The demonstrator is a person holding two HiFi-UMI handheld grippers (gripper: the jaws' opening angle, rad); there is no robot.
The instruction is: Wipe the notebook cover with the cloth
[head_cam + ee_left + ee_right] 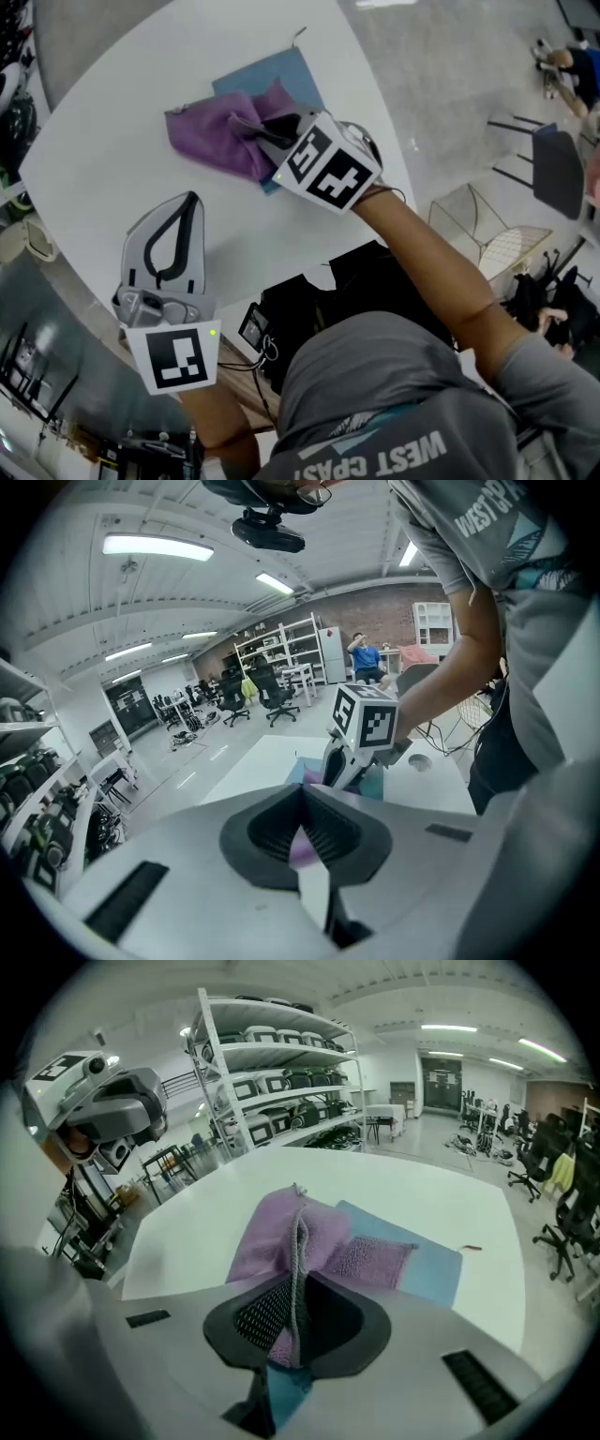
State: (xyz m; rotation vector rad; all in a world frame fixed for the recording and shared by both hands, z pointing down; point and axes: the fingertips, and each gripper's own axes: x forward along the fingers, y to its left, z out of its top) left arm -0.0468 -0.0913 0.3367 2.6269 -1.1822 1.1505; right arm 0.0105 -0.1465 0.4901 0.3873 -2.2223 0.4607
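Observation:
A blue notebook (281,73) lies flat on the round white table (112,169), towards its far side. A crumpled purple cloth (211,131) covers the notebook's left part and spills onto the table. My right gripper (247,127) is shut on a fold of this cloth, pressing down over the notebook. In the right gripper view the cloth (281,1237) rises in a ridge between the jaws, with the notebook (433,1267) showing to the right. My left gripper (190,201) rests near the table's front left, shut and holding nothing, apart from the cloth.
The table's curved edge (394,141) runs close to the right of the notebook. On the floor beyond stand a wire basket (487,230) and a dark chair (553,169). Shelving (281,1072) stands past the table's far side.

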